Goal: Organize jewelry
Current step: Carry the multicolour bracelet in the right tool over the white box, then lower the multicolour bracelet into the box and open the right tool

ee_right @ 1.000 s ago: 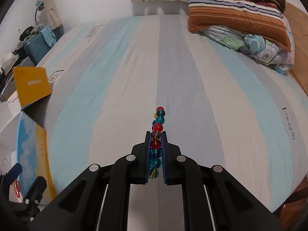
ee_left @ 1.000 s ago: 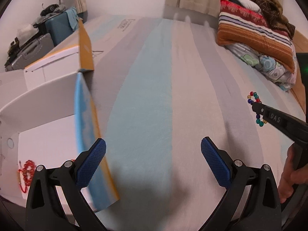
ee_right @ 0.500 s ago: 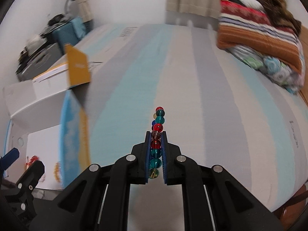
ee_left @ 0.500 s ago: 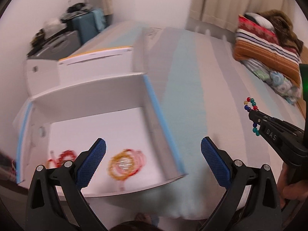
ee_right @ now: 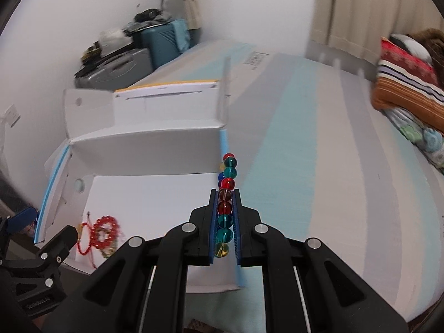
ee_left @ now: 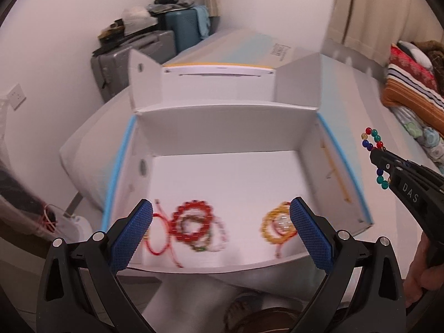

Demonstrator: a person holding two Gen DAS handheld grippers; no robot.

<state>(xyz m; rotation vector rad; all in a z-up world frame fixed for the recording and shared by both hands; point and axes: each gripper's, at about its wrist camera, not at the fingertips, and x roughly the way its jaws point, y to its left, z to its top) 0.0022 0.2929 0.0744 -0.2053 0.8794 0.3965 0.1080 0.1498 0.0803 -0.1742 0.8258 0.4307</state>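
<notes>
Above the bed [ee_right: 347, 166], both views now face the open white box [ee_left: 222, 122] instead of bare bedding, so the right tongs [ee_right: 225, 216], clamped on the multicoloured bead bracelet [ee_right: 226, 191], near its right wall for deposit, while the left tongs [ee_left: 220, 230] hang open over the stored bracelets [ee_left: 194, 223].

My left tool [ee_left: 220, 229] is black plastic, with blue dimpled pads [ee_left: 131, 236] and silver screws. My right tool [ee_right: 224, 216] matches it, with "DAS" in white on its side. My bare hand [ee_left: 423, 266] shows behind it.
</notes>
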